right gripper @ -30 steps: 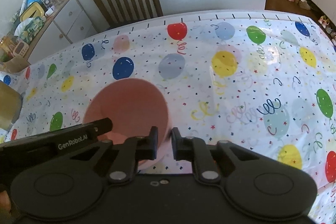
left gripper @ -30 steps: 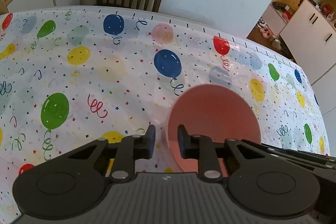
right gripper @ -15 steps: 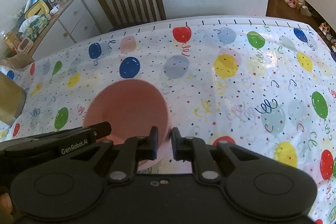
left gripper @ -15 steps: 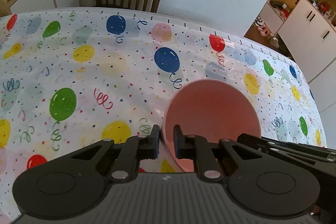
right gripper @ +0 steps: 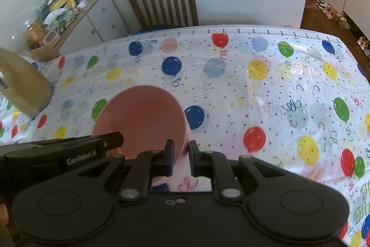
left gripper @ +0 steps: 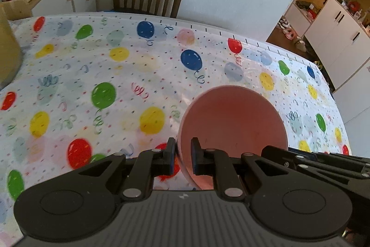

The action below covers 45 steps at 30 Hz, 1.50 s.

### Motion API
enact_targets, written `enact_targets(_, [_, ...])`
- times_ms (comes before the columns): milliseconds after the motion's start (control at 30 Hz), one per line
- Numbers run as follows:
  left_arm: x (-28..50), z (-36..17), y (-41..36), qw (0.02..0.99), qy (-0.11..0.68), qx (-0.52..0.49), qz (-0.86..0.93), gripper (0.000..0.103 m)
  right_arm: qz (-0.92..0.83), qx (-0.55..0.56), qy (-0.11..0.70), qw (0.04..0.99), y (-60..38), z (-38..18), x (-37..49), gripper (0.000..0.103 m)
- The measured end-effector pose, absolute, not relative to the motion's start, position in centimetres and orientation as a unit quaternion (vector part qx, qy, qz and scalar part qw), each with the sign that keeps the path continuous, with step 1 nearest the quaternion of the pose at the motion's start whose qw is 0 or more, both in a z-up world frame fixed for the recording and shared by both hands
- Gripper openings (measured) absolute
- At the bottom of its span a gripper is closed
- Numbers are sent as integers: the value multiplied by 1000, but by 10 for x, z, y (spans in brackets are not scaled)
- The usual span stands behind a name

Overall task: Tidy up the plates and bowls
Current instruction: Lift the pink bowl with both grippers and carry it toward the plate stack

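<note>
Left wrist view: the left hand-held gripper point(left gripper: 183, 155) is seen clenched on the near-left rim of a pink bowl point(left gripper: 233, 122), one finger outside the wall and the other inside it. The bowl is tilted, its opening turned toward the camera, and it appears to be held clear of the counter point(left gripper: 129, 75), which is covered by a balloon-print cloth. At the far left edge a tan container point(left gripper: 8, 57) is partly in view; what it is cannot be told

Right wrist view: the same bowl point(right gripper: 143, 117) is seen left of centre, and the right hand-held gripper point(right gripper: 181, 157) is clamped on its right rim, again one finger inside and one outside. The body of the left tool is seen reaching in from the left

The step in hand is judged to be a two-handed carry of the bowl, gripped at opposite sides of its rim. No plates, other bowls or stack are visible, so the destination cannot be told. For the next move, both grips would need to be kept level and moved together, so that the rim is not twisted or let slip, and the bowl set down flat before either grip is released
</note>
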<state>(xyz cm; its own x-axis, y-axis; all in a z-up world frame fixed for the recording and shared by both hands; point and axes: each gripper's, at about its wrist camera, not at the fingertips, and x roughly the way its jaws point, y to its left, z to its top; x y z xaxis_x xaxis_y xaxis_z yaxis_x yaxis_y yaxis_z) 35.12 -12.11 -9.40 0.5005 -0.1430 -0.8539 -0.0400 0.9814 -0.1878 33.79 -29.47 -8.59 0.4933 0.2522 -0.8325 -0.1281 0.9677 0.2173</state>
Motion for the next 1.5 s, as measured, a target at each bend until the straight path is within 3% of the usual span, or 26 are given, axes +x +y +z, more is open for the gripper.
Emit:
enact_targets(800, [211,-48,-57,861,500,-94,-25,13,161,40,474,865,-236,-36,214,12])
enact_targets(1500, [132,-61,-23,842,529,-104,-5,13,187,43,501,844,-204,-51,144,12])
